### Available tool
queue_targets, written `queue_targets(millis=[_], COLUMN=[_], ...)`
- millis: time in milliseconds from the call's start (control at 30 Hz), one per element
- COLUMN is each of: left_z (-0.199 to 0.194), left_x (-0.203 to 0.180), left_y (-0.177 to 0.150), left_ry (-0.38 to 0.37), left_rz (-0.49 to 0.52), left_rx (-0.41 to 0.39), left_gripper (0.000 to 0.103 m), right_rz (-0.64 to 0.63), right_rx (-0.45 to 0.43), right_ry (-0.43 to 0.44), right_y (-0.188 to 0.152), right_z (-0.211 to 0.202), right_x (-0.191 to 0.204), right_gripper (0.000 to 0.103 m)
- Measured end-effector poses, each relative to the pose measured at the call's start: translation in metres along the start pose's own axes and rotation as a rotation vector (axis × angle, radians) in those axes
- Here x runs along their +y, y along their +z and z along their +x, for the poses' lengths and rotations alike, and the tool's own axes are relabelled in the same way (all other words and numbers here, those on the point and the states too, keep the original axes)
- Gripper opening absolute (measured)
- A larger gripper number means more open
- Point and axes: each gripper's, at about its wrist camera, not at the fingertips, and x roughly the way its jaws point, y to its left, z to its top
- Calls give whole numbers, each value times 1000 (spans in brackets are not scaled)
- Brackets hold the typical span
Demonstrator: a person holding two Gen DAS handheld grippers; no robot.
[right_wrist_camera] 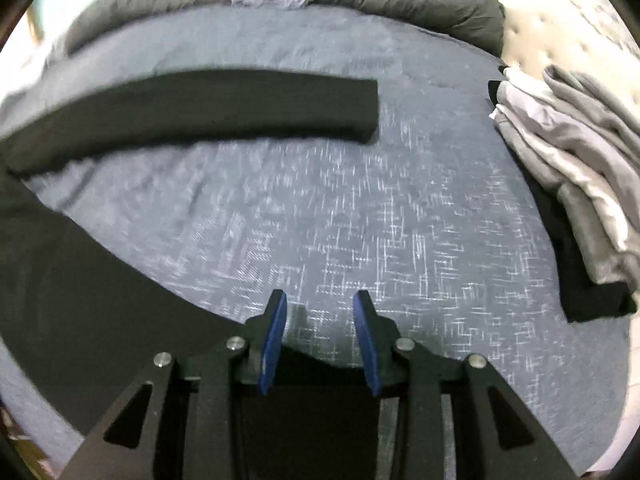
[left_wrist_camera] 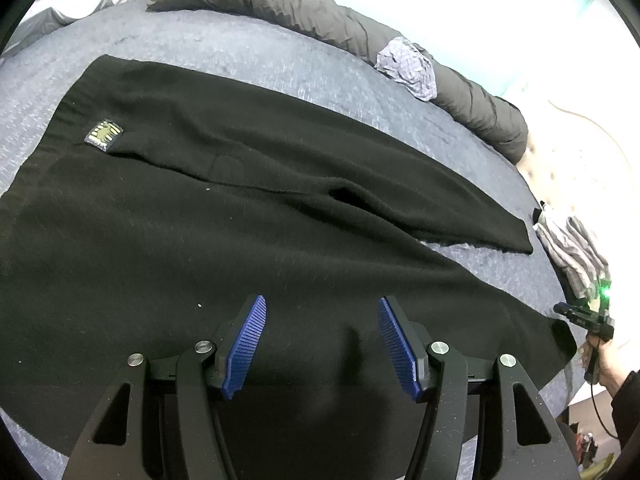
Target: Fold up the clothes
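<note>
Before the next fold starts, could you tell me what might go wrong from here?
The trousers have a bunched ridge between the legs; folding now may lock that crease in. The far leg ends close to the folded pile, so a wide sweep could topple it. Both the left gripper and right gripper are open and empty.

The black fuzzy knit trousers (left_wrist_camera: 248,208) look matt and soft. The blue-grey woven bedspread (right_wrist_camera: 360,220) looks coarse, and the ribbed blue gripper pads (left_wrist_camera: 246,346) look like plastic.

Both grippers are showing matte black linkage arms with round silver screws and ribbed blue pads, the left gripper (left_wrist_camera: 322,312) and right gripper (right_wrist_camera: 320,306) alike. At three o'clock, a dark sleeve (left_wrist_camera: 626,404) is trailing a thin cable.
</note>
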Motion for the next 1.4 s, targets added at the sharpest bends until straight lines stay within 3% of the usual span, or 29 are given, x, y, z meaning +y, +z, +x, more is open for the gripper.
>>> queue_targets(millis=[200,333,767,800,867,933,1133,1167,1233,1300,1367,1400], left_z=[-20,-32,-22,-19,-16,-12,-8,-8,-7,-8,-8,-7], left_x=[-10,-16,-25,-24,-21,-18,-7,-6,-4,-3,-2,-1], left_y=[10,9,-3,-4,-6,-8,-12,-12,-12,-11,-11,-11], left_ry=[-23,-21,-17,-15,-16,-18,-17,-15,-13,-6,-3,-1], left_rz=[-13,-10,-9,-8,-12,-18,-25,-25,-25,-24,-23,-21], left_rx=[-34,-44,-24,-22,-17,-11,-5,-4,-4,-7,-10,-9], left_gripper=[63,63,63,63,63,63,63,63,63,63,63,63], right_rz=[-44,-125,-392,-400,-397,-389,-338,-305,-254,-303,-356,-378], right_rx=[-20,-4,102,110,107,101,68,47,31,24,36,40], right_ry=[109,215,286,293,285,271,242,264,400,420,454,467], right_y=[-12,-14,12,13,16,18,28,32,43,51,59,64], right_z=[-20,-20,28,31,32,32,29,24,18,15,18,20], right_x=[8,37,146,148,144,138,118,114,119,141,171,185], right_gripper=[35,35,35,32,14,4,0,1,2,10,39,42])
